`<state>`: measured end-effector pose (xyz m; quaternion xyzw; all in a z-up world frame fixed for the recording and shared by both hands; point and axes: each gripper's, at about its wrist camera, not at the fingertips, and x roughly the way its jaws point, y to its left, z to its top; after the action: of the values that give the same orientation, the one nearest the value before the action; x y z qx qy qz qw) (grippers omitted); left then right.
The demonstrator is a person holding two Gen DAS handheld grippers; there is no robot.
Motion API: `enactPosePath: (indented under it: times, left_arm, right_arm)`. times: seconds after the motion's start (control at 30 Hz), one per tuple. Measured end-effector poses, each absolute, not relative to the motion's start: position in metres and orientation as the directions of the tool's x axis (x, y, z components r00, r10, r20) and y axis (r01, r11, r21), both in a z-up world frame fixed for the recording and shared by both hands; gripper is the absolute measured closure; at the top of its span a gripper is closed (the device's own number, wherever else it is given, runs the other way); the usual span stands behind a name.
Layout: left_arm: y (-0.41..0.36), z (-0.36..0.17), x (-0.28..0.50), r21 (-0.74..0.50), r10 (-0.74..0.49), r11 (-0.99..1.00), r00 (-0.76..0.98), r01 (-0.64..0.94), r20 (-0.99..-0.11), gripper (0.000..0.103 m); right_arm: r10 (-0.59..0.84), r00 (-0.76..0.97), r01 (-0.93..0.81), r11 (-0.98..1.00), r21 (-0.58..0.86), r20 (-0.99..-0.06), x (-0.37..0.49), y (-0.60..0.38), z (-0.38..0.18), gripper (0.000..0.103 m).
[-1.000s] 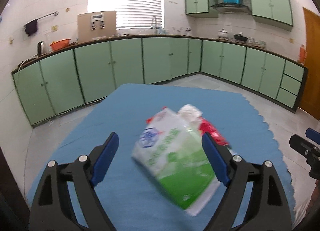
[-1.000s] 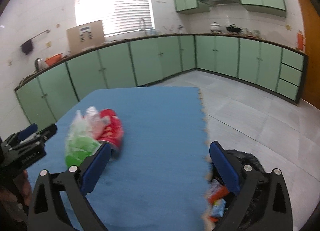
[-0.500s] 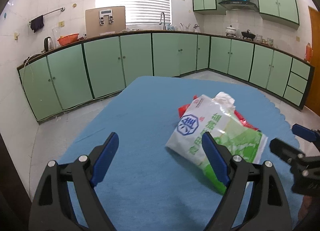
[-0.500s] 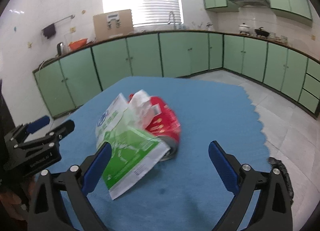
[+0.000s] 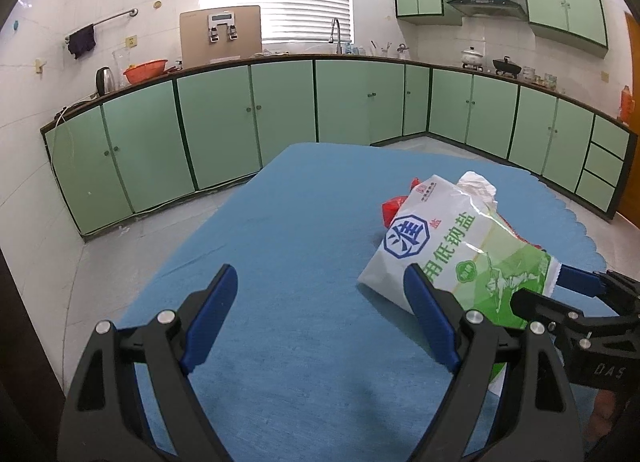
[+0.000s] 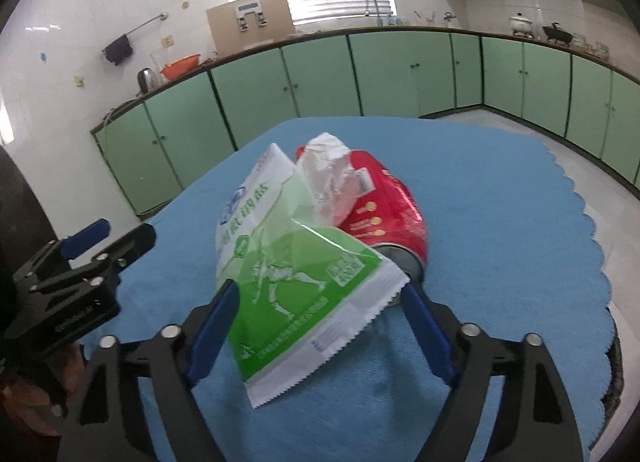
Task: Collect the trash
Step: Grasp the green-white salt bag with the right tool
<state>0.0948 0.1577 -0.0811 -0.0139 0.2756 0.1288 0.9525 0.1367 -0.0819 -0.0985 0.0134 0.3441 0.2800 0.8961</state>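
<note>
A white and green salt bag (image 6: 288, 274) lies on the blue mat (image 6: 500, 222), leaning on a red can (image 6: 384, 214) with a crumpled clear wrapper (image 6: 328, 178) on top. My right gripper (image 6: 316, 302) is open, its jaws on either side of the bag's near end, close to it. My left gripper (image 5: 320, 290) is open and empty, left of the bag (image 5: 452, 250); the bag lies by its right finger. The red can (image 5: 394, 206) peeks out behind the bag. The right gripper also shows at the right of the left wrist view (image 5: 560, 290).
Green kitchen cabinets (image 5: 248, 118) run around the room behind the mat. The mat's scalloped edge (image 6: 592, 222) is on the right, with tiled floor beyond. A dark rim, partly cut off, sits at the far right (image 6: 618, 374).
My right gripper has moved in on the pile, and the bag's near end now lies between its jaws. My left gripper has shifted left, away from the bag.
</note>
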Motion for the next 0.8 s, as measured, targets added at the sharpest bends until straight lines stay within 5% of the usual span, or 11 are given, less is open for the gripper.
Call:
enactPosePath:
  times: [0.43, 0.53, 0.6, 0.67, 0.8]
  left_arm:
    - [0.153, -0.086, 0.100, 0.040, 0.230, 0.968, 0.807, -0.249, -0.545, 0.021]
    - [0.152, -0.091, 0.103, 0.037, 0.223, 0.969, 0.799, -0.244, -0.558, 0.021]
    - [0.153, -0.095, 0.105, 0.034, 0.219, 0.969, 0.793, -0.243, -0.568, 0.021]
    - [0.154, -0.098, 0.107, 0.032, 0.215, 0.970, 0.788, -0.242, -0.576, 0.021]
    - [0.157, -0.104, 0.111, 0.029, 0.210, 0.971, 0.779, -0.239, -0.590, 0.021]
  right_arm:
    - [0.549, 0.580, -0.538, 0.813, 0.224, -0.602, 0.131, -0.081, -0.092, 0.083]
    - [0.559, 0.571, -0.557, 0.802, 0.216, -0.601, 0.128, -0.080, -0.091, 0.083]
    - [0.547, 0.573, -0.558, 0.806, 0.199, -0.610, 0.129, -0.078, -0.092, 0.074]
    - [0.533, 0.578, -0.545, 0.816, 0.193, -0.618, 0.131, -0.079, -0.094, 0.055]
    - [0.541, 0.564, -0.547, 0.811, 0.207, -0.624, 0.139, -0.079, -0.096, 0.049]
